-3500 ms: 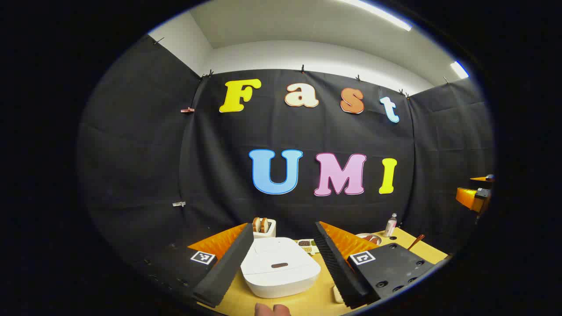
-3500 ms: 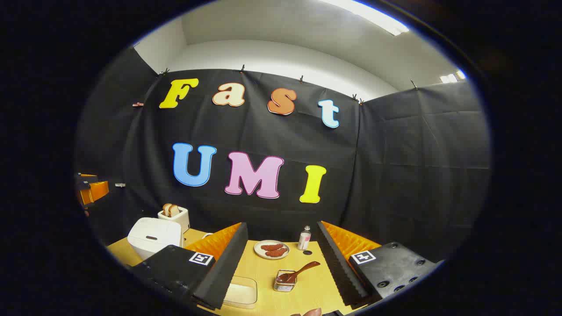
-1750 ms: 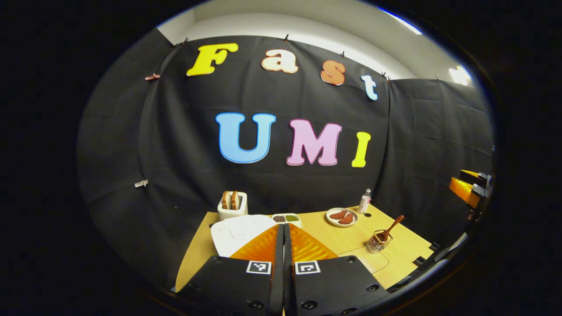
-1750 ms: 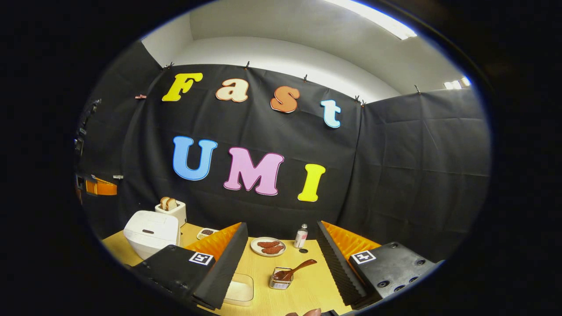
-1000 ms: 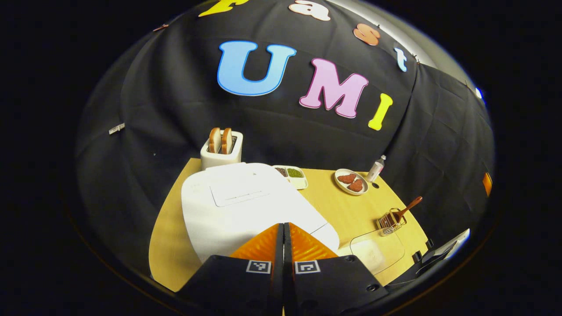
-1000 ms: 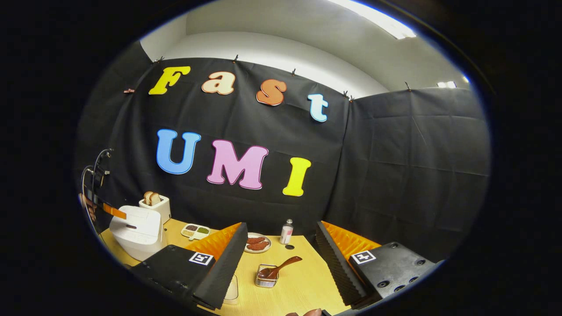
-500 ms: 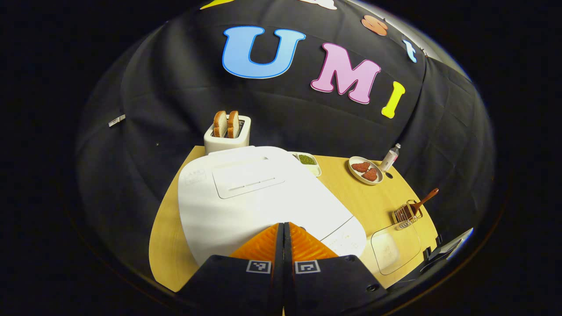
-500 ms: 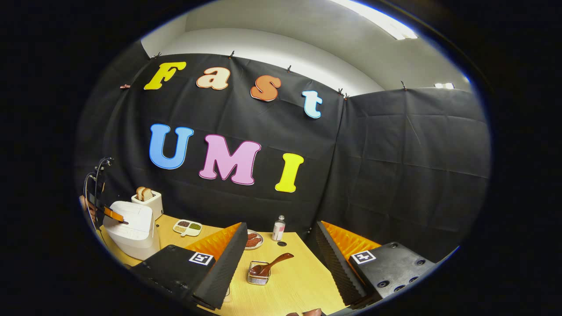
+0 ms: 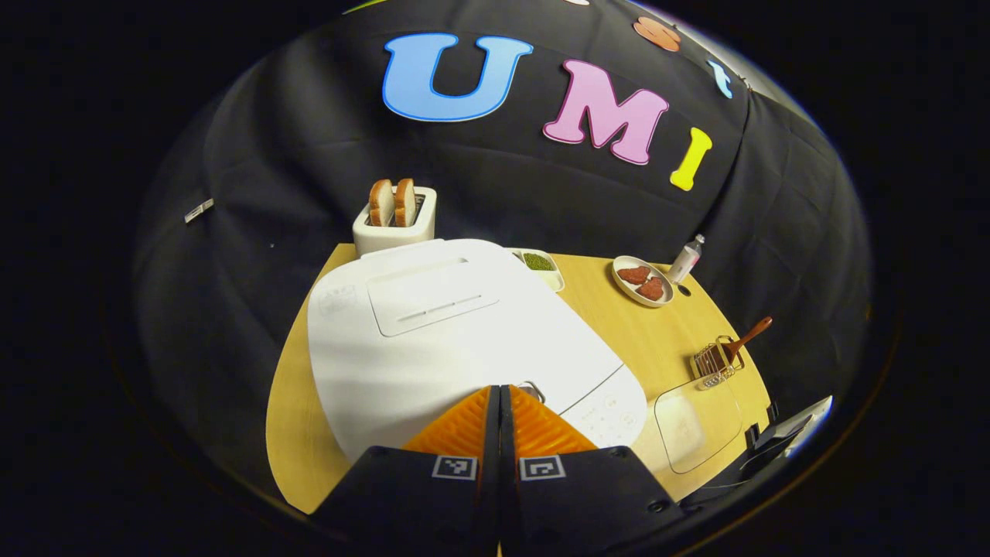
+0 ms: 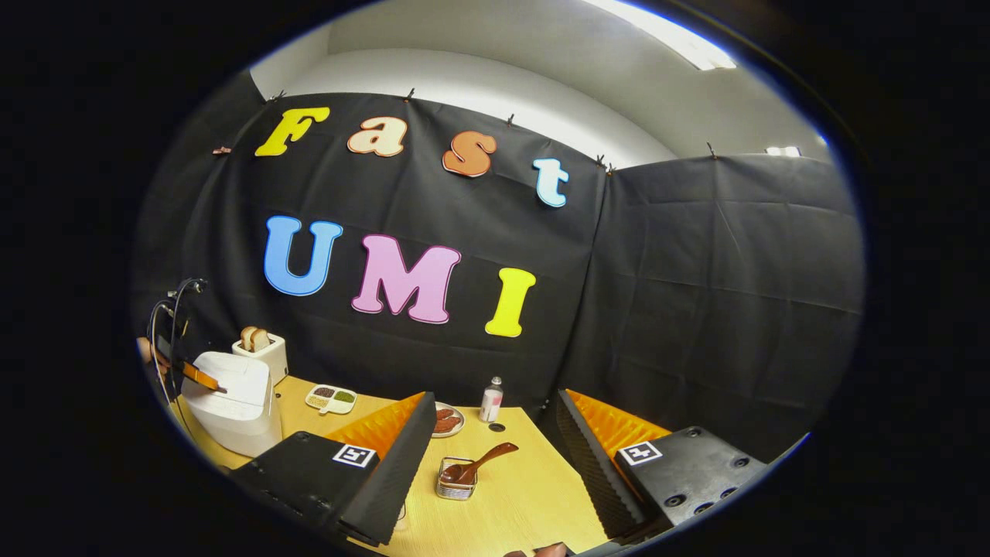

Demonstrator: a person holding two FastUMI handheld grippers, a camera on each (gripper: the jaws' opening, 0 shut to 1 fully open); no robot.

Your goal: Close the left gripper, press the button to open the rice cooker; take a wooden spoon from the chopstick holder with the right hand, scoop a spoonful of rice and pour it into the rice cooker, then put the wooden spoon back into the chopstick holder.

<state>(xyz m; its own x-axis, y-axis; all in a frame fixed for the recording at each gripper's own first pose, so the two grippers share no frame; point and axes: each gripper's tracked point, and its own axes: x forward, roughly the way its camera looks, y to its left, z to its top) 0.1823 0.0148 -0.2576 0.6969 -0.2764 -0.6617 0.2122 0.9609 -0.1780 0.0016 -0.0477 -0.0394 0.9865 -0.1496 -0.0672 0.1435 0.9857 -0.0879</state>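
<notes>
In the left gripper view, a white toaster [image 9: 394,224] with two bread slices is seen at the upper left of the table, and just below it the white rice cooker [image 9: 433,340] takes up the centre of the frame, its lid still down. At the bottom centre, the left gripper [image 9: 500,391] is brought together with its two fingers pressed flat against each other and nothing between them, the tips set at the front edge of the lid, where a small latch button [image 9: 532,388] is partly seen just beside them. The step in hand is judged to be the button press; it would best be done with the closed tips centred on the button and pushed straight down, so that the touch panel just to the right is not struck and the cooker is not shoved across the wooden table [image 9: 619,340]. Further right, a plate of meat [image 9: 640,280] and a small bottle [image 9: 686,259] are seen near the back wall, and at the right edge the wire chopstick holder [image 9: 713,363] is found with the wooden spoon [image 9: 742,340] leaning out of it, a clear rice container [image 9: 692,422] just below. In the right gripper view, the right gripper [image 10: 495,464] is held wide open and empty at the bottom, apart from the holder, ready for the spoon once the lid is up.
</notes>
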